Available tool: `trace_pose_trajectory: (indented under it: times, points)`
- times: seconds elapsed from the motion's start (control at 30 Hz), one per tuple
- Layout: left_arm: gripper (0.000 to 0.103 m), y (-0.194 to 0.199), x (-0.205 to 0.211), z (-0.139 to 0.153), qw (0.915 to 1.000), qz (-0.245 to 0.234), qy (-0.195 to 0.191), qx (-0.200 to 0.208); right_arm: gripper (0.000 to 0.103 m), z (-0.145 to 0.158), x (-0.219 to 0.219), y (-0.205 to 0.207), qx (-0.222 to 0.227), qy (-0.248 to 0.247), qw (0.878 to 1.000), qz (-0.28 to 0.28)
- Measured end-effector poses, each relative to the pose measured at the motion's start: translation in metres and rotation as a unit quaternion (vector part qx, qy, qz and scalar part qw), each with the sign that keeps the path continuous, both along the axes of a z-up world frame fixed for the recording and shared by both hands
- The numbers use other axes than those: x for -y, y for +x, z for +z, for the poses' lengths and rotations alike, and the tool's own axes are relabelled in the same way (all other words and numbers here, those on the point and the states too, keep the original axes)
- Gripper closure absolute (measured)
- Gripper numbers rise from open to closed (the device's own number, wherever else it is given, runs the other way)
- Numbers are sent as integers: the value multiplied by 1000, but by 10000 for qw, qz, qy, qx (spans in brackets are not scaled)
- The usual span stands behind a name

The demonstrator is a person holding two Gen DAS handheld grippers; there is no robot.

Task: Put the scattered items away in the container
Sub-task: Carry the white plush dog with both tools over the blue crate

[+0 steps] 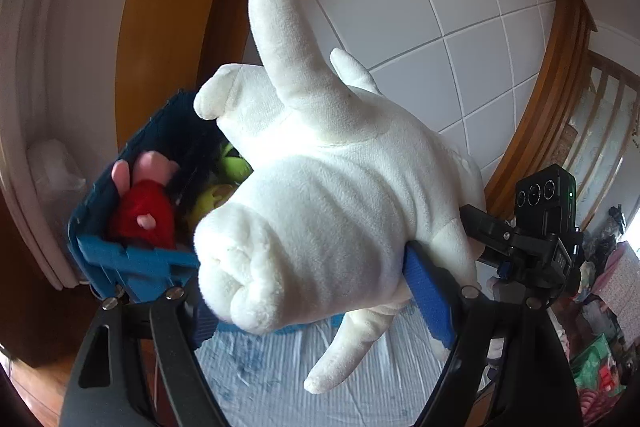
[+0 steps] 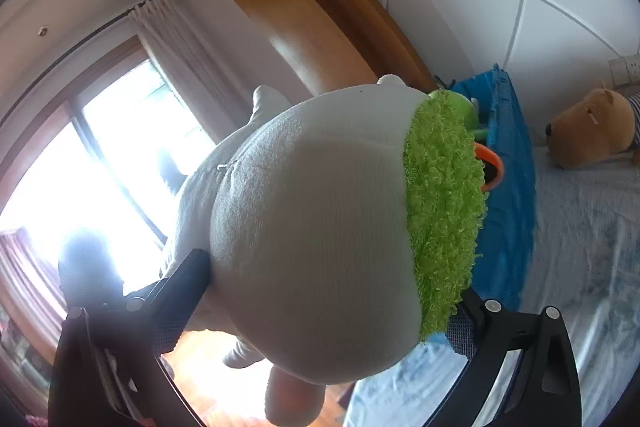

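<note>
- The large white plush toy with long soft limbs (image 1: 320, 195) fills most of the left wrist view; we hold it up in the air, above a bed with a pale blue patterned sheet (image 1: 264, 379).
- Our left hand-held gripper (image 1: 316, 291) is clamped on this toy, its blue-padded fingers (image 1: 430, 303) pressed against the toy's sides.
- Behind and to the left of the toy sits the dark blue fabric storage bin (image 1: 96, 223), open at the top.
- Inside the bin we see a small pink and red stuffed doll (image 1: 146, 195) and, beside it, something bright green and partly hidden.
- Our right hand-held gripper (image 2: 320, 311) grips a big round grey-and-white plush toy with a curly lime-green patch (image 2: 320, 227), held between its two dark fingers (image 2: 180, 303).
- From the right wrist view, the same blue bin (image 2: 508, 155) stands just behind this toy, on the bed, with a green and orange item showing at its rim.
- A brown plush bear in a striped top (image 2: 588, 131) lies on the bed (image 2: 584, 247) to the right, apart from the bin.
- Behind it all we see a white panelled wall, wooden trim and a bright window with curtains.
</note>
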State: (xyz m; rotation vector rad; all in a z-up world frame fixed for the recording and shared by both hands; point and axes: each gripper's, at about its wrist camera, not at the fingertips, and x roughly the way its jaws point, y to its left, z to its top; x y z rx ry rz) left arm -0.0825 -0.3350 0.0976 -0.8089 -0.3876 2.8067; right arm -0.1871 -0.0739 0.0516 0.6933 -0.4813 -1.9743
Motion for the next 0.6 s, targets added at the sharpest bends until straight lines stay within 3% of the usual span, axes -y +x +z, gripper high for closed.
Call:
trace_pose_trajectory:
  times: [0.37,0.6]
  points:
    - [21,-119,68,20,9997,20,220,-92,0,33,72,-101,-243,138,9995,-116]
    - [22,-216,112,29,9997,-120,222,71,0,44,114,-189,42,101,9995,-288]
